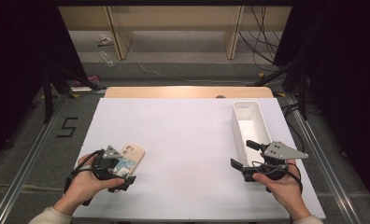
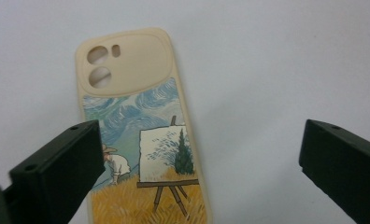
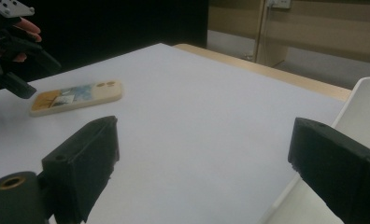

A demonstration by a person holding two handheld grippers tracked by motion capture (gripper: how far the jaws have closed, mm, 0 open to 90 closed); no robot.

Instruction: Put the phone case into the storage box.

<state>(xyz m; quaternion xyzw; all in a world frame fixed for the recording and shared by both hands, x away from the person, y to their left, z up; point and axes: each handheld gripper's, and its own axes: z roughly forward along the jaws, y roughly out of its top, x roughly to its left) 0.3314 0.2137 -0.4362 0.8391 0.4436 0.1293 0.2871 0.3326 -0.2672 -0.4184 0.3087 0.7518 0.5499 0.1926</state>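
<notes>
**Phone case lies free under the left tool**

The white bench (image 1: 188,140) carries a white tray (image 1: 249,122) at its far right. The phone case (image 2: 141,140) lies flat, well left of the tray. Over the case the left tool (image 2: 199,158) hangs released; near the tray's near end, the right tool (image 1: 243,156) gapes, grasping nothing.

A single sign could be read: a large black numeral "5" (image 1: 67,127) was marked on the grey floor (image 1: 29,154) left of the bench (image 1: 188,140). The phone case (image 2: 141,140) carried a painted picture with no lettering, and nothing else bore legible writing.
</notes>
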